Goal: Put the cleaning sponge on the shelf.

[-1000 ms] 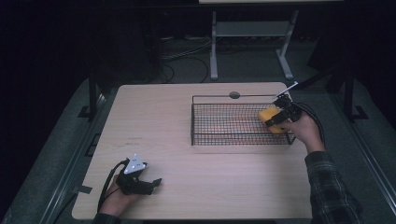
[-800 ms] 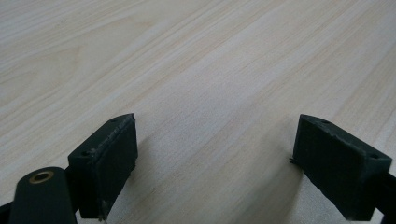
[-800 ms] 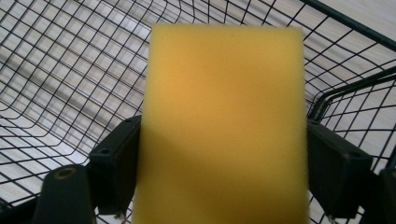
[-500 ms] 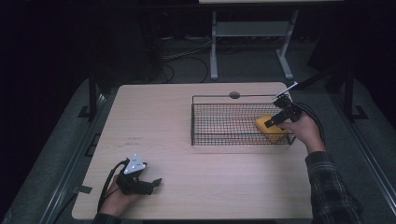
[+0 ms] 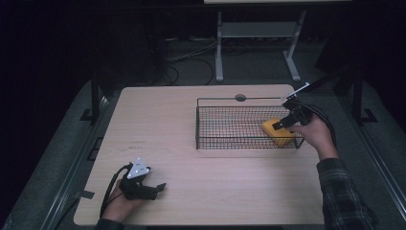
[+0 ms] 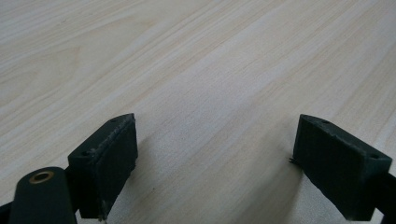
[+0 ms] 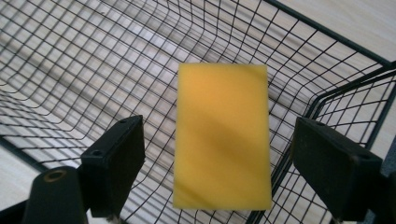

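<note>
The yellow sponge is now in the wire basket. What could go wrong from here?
The right gripper, whose jaws have just been opening, hangs close above the yellow sponge with a gap each side; pulling away crooked might snag it. The sponge lies in a corner of the wire basket, so a jaw could catch the mesh and drag the basket.

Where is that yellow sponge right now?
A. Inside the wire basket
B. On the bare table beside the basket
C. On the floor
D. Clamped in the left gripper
A: the yellow sponge lies on the mesh floor of the wire basket, by its right end.
</note>
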Motion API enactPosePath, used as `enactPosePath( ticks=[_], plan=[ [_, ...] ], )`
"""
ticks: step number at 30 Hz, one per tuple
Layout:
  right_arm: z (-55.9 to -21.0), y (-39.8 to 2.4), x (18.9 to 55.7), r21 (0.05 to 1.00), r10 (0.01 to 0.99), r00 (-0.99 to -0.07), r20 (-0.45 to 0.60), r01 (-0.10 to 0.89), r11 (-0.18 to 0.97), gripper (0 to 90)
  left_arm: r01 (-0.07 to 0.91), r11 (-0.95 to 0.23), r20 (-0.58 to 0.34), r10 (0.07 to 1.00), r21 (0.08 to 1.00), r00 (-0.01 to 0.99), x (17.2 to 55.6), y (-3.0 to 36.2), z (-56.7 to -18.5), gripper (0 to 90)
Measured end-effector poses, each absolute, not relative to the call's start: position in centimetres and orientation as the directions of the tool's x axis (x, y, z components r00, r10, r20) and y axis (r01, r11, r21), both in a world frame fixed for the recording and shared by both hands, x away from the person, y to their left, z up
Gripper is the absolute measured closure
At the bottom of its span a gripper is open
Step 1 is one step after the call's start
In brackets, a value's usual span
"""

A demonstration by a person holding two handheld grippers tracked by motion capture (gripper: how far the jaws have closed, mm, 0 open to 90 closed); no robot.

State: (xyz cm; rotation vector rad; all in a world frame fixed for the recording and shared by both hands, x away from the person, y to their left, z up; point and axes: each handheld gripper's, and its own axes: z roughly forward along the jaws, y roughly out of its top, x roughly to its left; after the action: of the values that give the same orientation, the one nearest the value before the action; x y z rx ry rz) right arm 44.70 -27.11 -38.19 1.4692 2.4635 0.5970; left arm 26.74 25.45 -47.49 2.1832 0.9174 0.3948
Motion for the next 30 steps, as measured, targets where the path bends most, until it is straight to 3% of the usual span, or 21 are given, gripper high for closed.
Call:
enactPosePath(
  ticks=[30],
  plan=[
    [-35.3, -27.7, 35.9, 0.579, 0.845, -0.534, 0.035, 0.700, 0.418, 16.1, 0.492, -0.487, 0.004, 0.714, 0.722, 0.700, 26.8, 25.4, -47.5, 12.9]
  ],
)
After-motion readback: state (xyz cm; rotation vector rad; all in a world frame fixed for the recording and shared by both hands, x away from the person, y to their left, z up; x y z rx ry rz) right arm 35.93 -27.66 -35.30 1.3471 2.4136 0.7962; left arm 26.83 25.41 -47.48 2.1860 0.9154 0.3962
